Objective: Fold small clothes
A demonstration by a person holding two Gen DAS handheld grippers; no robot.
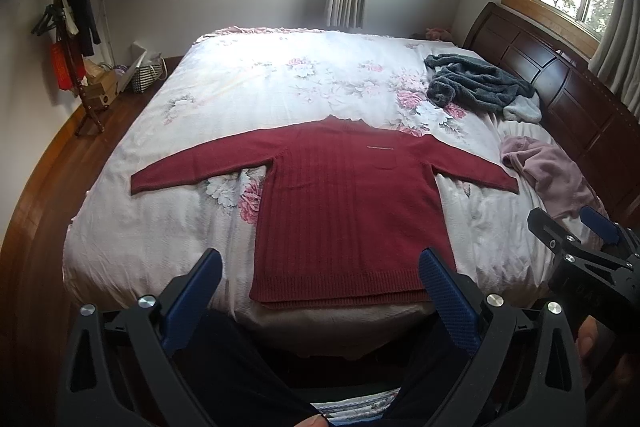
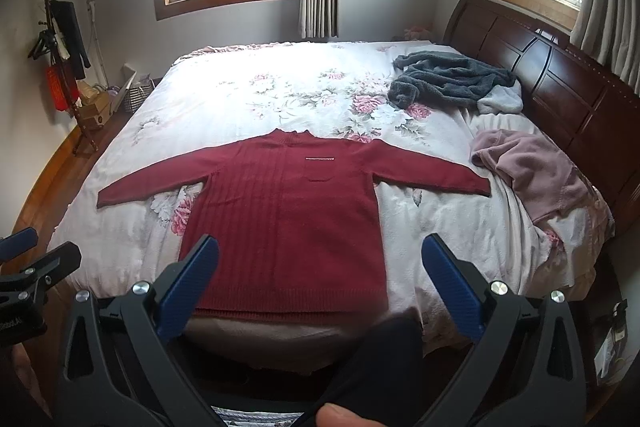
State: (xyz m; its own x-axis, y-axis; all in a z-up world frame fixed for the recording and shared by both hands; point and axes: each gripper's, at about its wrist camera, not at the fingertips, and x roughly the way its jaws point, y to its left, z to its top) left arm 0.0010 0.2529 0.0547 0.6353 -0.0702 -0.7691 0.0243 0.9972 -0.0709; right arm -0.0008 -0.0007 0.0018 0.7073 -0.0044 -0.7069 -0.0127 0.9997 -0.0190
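The red sweater (image 1: 344,211) lies spread flat on the bed (image 1: 168,219), front up, straight ahead of both tongs, its hem at the near edge of the mattress just beyond the fingertips and its collar pointing away toward the far window. Both sleeves stretch out to either side, one off beyond the left gripper (image 1: 320,279) and the other out past the right gripper (image 2: 320,267), and no part of the body or sleeves is turned over on itself. So, as far as these views show, the folding proper has not begun: the garment looks laid out and smoothed, ready for a first fold, and every fold is left to do. Both tongs stand wide, their blue pads well apart and holding nothing; they hang above the near edge of the bed without touching the knit. Further off to the right side, well apart from the sweater, a grey fleecy garment (image 2: 452,79) lies crumpled near the headboard (image 2: 560,83), and a pink garment (image 2: 532,171) sits bunched nearer the right tong. Neither is folded, so if they belong to the job, they too remain. I judge the task to be at its very start, with one piece prepared and none finished.
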